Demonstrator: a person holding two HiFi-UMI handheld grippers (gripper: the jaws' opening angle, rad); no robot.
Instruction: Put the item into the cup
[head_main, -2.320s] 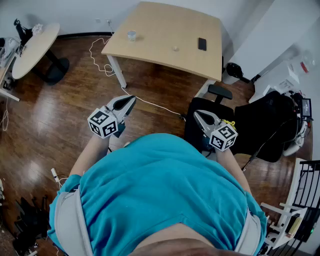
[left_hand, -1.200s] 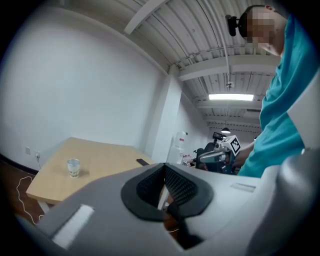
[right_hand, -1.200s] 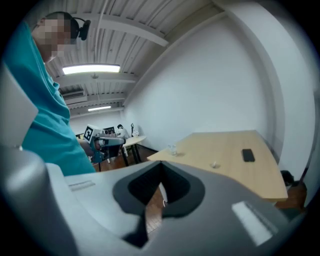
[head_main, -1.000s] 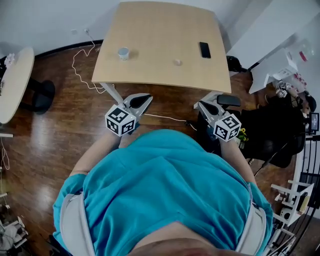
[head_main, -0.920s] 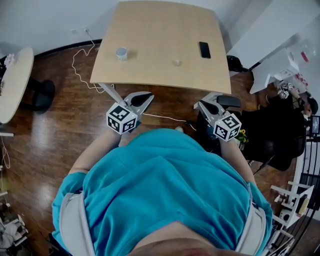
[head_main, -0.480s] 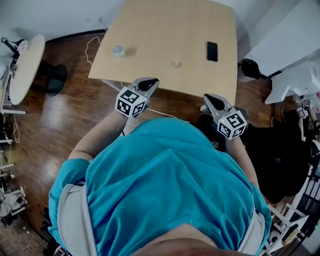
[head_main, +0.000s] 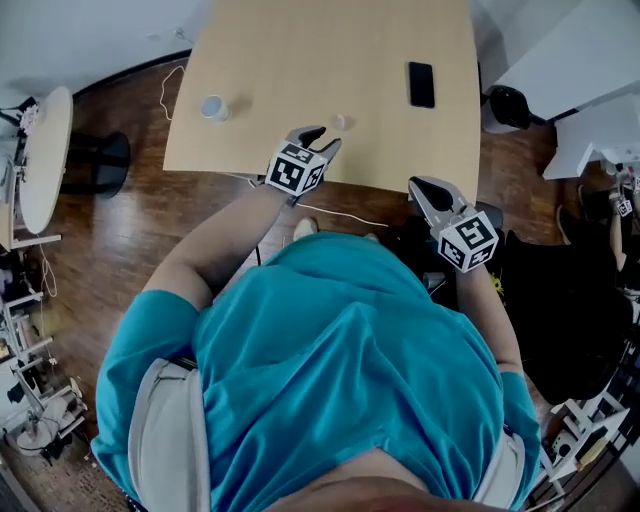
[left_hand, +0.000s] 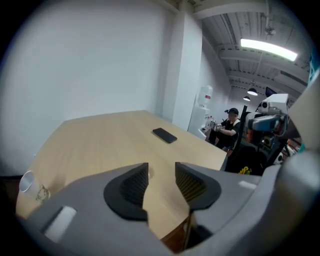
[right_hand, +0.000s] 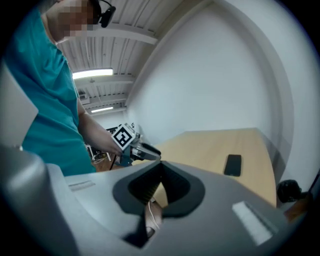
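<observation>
Left gripper (head_main: 325, 136) reached table (head_main: 300, 60), jaws opening empty; right gripper (head_main: 420, 186) jaws together; cup (head_main: 213, 107) apart.

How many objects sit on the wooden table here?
3: a cup near the left edge, a small pale item near the front edge at the middle, a dark phone toward the right. The table's far end is cut off, so more may be hidden.

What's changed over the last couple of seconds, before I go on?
The person has stepped up to the table. The left gripper moved forward over its near edge toward the small item, and its fingers are opening, nothing between them. The right gripper stays shut, near the table's edge. Cup, item and phone have not moved.
</observation>
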